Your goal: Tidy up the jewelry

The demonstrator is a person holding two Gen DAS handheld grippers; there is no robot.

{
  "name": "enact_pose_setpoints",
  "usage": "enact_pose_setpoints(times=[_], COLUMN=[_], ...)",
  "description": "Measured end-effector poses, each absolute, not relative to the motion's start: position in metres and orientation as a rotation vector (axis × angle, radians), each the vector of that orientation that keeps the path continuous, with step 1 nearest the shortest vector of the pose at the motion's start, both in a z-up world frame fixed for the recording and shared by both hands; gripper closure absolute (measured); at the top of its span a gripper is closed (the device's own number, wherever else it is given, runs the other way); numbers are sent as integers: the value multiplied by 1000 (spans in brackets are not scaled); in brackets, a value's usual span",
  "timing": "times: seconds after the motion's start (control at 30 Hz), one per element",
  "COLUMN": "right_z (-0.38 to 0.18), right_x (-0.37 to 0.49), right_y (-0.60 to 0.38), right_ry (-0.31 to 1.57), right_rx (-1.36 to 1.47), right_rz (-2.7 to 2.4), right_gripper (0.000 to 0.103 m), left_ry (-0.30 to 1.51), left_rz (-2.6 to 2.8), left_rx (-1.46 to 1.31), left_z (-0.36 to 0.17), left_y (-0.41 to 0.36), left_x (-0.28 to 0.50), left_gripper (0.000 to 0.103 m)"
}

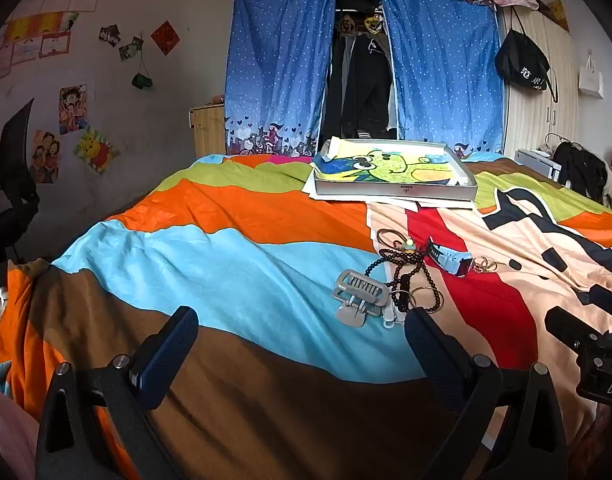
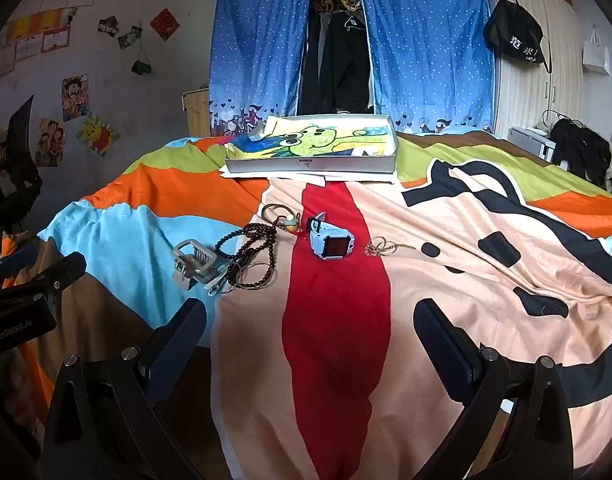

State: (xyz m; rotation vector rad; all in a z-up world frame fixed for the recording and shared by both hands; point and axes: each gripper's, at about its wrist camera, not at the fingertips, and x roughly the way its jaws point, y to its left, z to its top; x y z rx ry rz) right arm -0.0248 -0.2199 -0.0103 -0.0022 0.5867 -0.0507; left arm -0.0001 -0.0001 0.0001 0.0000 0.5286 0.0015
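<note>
Jewelry lies in a loose group on the bed. A grey hair claw clip (image 1: 359, 298) (image 2: 194, 264) lies beside a black bead necklace (image 1: 409, 276) (image 2: 248, 248) tangled with metal rings. A pale blue watch (image 1: 451, 258) (image 2: 331, 240) and a small gold chain (image 1: 485, 266) (image 2: 385, 247) lie to the right. Hair ties with a charm (image 1: 397, 240) (image 2: 282, 216) lie behind. A grey box lid (image 1: 397, 190) (image 2: 309, 165) lined with a frog drawing sits further back. My left gripper (image 1: 302, 330) is open and empty, short of the clip. My right gripper (image 2: 309, 320) is open and empty, short of the watch.
The bed has a striped multicolour cover (image 1: 226, 208) with a cartoon-print blanket (image 2: 485, 260) on its right. Papers stick out under the box. A blue curtained wardrobe (image 1: 365, 64) stands behind, a black chair (image 1: 10, 184) at left, a cabinet (image 2: 545, 64) at right.
</note>
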Motion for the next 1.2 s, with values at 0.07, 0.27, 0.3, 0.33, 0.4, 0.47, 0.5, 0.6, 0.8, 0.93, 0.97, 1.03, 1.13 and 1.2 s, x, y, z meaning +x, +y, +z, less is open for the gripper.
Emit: enact_pose_setpoints(times=[0.07,0.27,0.3,0.33,0.4,0.47,0.5,0.6,0.8,0.93,0.97,1.03,1.13,1.2], right_z=[-10,-10,-10,-10,-9,-9,-8,-12,-11,-13,-12,-13,-14,-15], right_x=[-25,-25,-25,-25,-25,-26,-26,-24,-23,-25,-25,-25,-25,-25], right_y=[-220,-220,-220,-220,-221,-222,-222,-220,-219,-221,-221,-221,-221,-221], right_ry=[587,589,590,590,591,592,592,593,595,596,597,598,599,598], right_rx=[-3,-8,-8,-8,-6,-5,-4,-5,-3,-2,-2,-2,-2,-2], right_rz=[-50,-54,-53,-53,-54,-55,-56,-53,-54,-54,-54,-55,-55,-55], right_gripper=[1,1,1,1,1,1,1,1,1,1,1,1,1,1], left_ry=[530,530,531,531,532,531,531,532,531,529,529,530,530,530], left_rz=[2,2,1,1,0,1,0,0,-6,-7,-8,-7,-7,-7], left_rx=[0,0,-3,-3,-2,-3,-4,-4,0,3,3,3,1,2], left_z=[0,1,0,0,0,0,0,0,2,1,1,2,2,2], left_y=[0,-1,0,0,0,0,0,0,-2,-3,-3,-3,-3,-3], left_x=[0,0,0,0,0,0,0,0,1,-1,-2,-1,-1,-1], left_gripper=[0,0,0,0,0,0,0,0,0,0,0,0,0,0])
